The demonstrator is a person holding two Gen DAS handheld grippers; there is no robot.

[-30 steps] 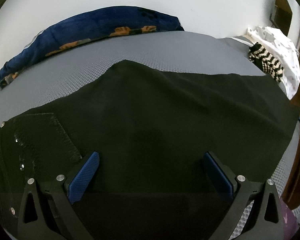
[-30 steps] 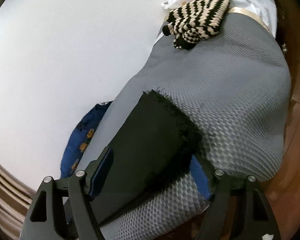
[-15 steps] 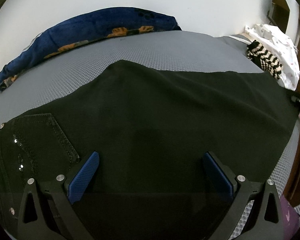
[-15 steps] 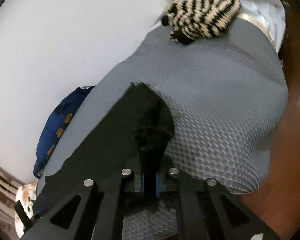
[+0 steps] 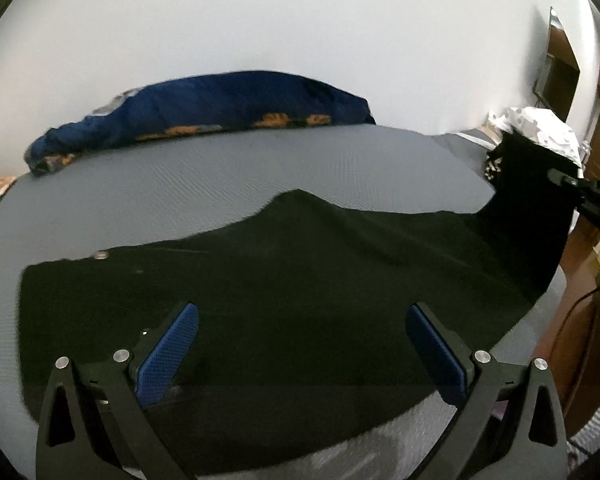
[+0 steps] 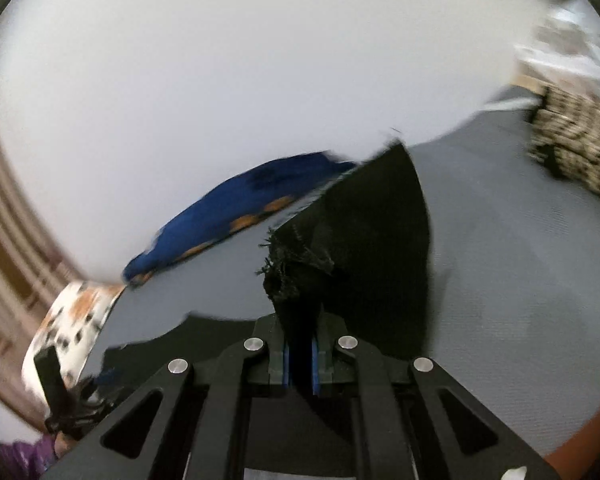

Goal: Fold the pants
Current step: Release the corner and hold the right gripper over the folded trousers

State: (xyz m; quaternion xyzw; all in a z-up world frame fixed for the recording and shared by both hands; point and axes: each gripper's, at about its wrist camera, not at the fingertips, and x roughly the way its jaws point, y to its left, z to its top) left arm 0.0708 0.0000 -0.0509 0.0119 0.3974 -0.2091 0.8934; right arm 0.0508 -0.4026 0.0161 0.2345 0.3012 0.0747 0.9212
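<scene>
Your right gripper [image 6: 301, 360] has clamped the pants [image 5: 300, 280] hem and lifted it; your left gripper [image 5: 300, 344] stays spread apart.

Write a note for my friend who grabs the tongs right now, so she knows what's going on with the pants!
Right tongs: shut on the frayed hem end of the black pants, which is lifted off the grey bed.
Left tongs: open, holding nothing, over the waist part of the pants.
Pants: mostly flat across the bed; only the hem end is raised. A blue blanket lies along the far edge and a striped knit item near the corner.
Done: the hem is gripped and raised.
Left: carry the hem over toward the waist, lay it down, smooth it, probably fold again.
</scene>
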